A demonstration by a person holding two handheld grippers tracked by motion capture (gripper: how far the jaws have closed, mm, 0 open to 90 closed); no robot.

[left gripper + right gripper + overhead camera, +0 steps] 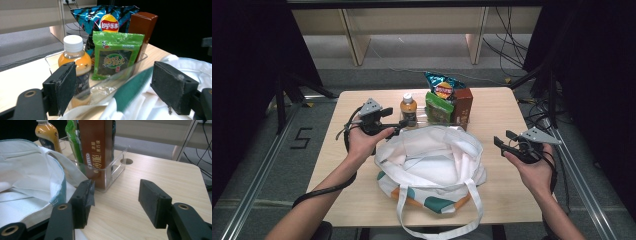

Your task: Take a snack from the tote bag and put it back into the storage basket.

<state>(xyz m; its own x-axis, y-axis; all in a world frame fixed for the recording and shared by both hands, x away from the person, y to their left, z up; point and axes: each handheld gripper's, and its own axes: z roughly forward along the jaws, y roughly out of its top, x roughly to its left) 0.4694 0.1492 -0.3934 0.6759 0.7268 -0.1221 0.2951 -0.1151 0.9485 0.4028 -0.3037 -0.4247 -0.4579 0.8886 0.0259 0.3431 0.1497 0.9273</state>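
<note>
Bench [502, 107] of pale wood, carrying a white cloth bag [432, 165] at the near middle and a clear plastic tray [424, 120] just behind it. Bag lying open, mouth up, with teal and orange patches low on its front and a white strap looping over the near edge of the bench. In the tray, standing upright from left to right: a bottle [408, 108] of orange drink with a white cap, a green snack packet [438, 107], a brown carton [463, 106]; behind these, a blue crisp bag [443, 85] leaning up over the rest.

Left gripper [397, 125] held low at the bag's far left corner, pointing toward the bottle and just short of it. Jaws apart, nothing clamped. Seen along the left gripper [113, 86] itself: bottle [75, 67] past the left pad, green packet [117, 56] between the pads and farther off, tray wall [105, 86] and the bag's rim [140, 100] with a green band lying close in front.

Right gripper [504, 142] raised off the bench at the bag's right side, well apart from the tray. Jaws apart, holding nothing. Along the right gripper [115, 195]: bare wood between the pads, bag cloth [27, 177] at the left, brown carton [96, 147] in the tray corner ahead.
</note>
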